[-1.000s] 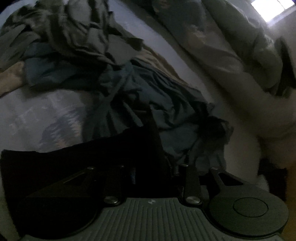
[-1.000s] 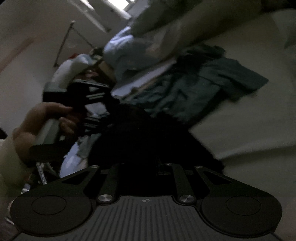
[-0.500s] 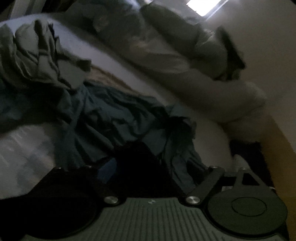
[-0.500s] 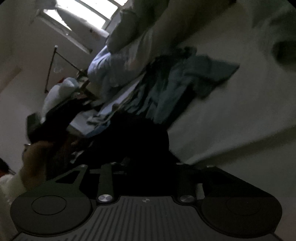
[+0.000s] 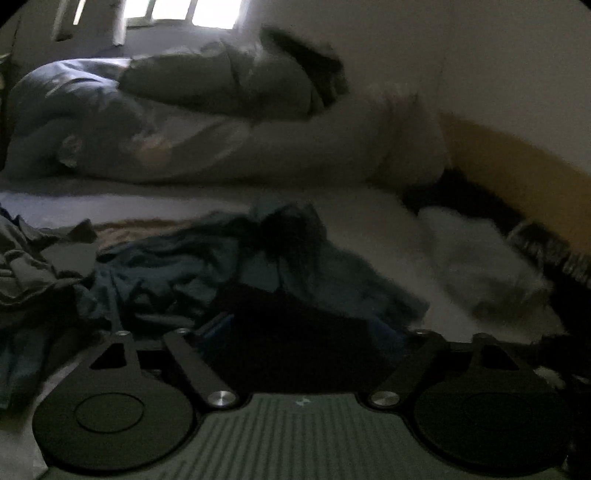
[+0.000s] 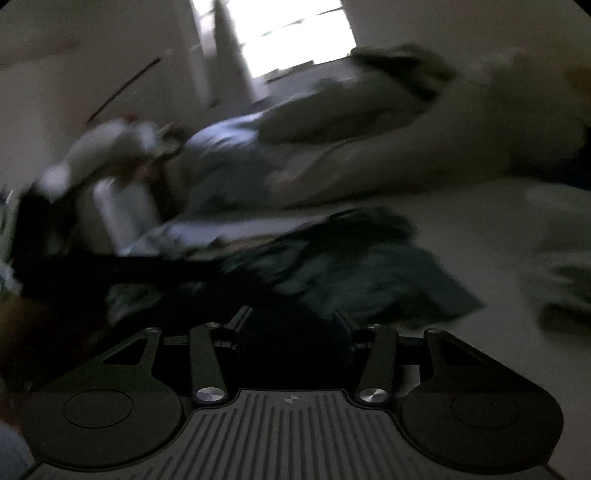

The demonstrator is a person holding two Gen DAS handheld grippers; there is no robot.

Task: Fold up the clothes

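Dim bedroom, both views blurred.

Near the middle of the white bed sheet (image 5: 369,221), a crumpled dark teal cotton garment (image 5: 177,273), spread in loose folds. On its near edge, a black soft garment (image 5: 295,339), bunched, touching the teal one and partly over it. At far left, a grey wrinkled garment (image 5: 29,266), just beside the teal one. Between them and behind, a narrow strip of beige cloth (image 5: 147,225), flat on the sheet. At right, well apart from the pile, a pale whitish cloth (image 5: 472,251), rumpled.

Along the far side of the bed, a long rolled duvet in light grey and blue (image 5: 258,147), with a grey-green padded piece on top. Above it, a bright window (image 5: 184,11) in the far wall.

Left gripper (image 5: 299,328): spread wide, having just closed a little. Between the fingers, the black garment, with no pressing of the pads to be seen.

Right gripper (image 6: 291,325): about half apart, having just opened further. Again the black garment between the fingers, lying loose there as far as can be seen in the dark. Beyond it in this view, the teal garment, then the duvet and the window.
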